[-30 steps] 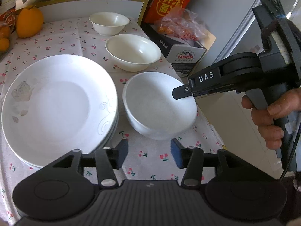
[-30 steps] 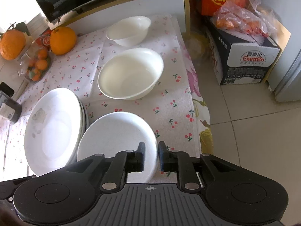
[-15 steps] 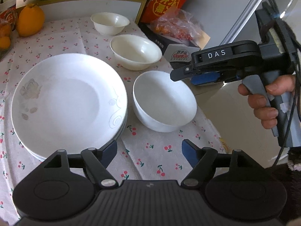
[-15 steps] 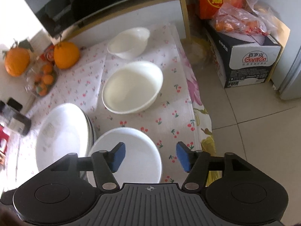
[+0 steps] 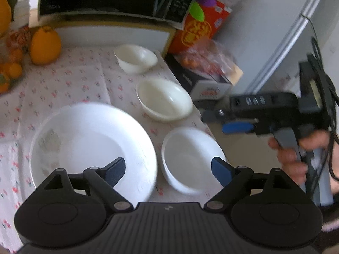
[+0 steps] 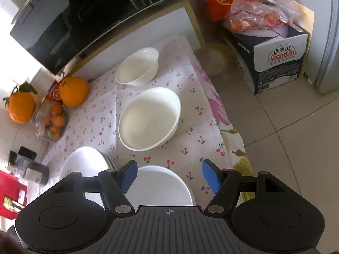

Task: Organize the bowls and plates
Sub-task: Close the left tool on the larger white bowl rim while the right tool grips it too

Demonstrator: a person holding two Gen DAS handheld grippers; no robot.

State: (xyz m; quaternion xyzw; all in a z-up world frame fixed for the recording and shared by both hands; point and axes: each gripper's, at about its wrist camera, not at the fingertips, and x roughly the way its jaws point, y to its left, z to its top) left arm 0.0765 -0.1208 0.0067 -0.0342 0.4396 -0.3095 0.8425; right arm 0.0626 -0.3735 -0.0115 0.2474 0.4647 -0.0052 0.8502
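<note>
A stack of white plates [image 5: 84, 144] lies on the cherry-print cloth at the left. Three white bowls stand in a row along the table's right side: a near bowl [image 5: 190, 158], a middle bowl [image 5: 164, 101] and a small far bowl [image 5: 135, 59]. My left gripper [image 5: 168, 169] is open and empty, above the gap between plates and near bowl. My right gripper [image 6: 168, 176] is open and empty above the near bowl [image 6: 159, 188]; it also shows in the left wrist view [image 5: 211, 116], raised off the table's right edge. The middle bowl [image 6: 150, 118], far bowl [image 6: 137, 65] and plates [image 6: 84, 165] show in the right wrist view.
Large oranges [image 6: 73, 91] and a bag of small ones [image 6: 53, 122] sit at the far left. A black appliance [image 6: 84, 17] stands behind the table. A cardboard box [image 6: 275, 55] with a plastic bag on it stands on the tiled floor to the right.
My right gripper let go of the near bowl's rim, opened and lifted back to the right. My left gripper opened wider and rose. The near bowl rests on the cloth.
</note>
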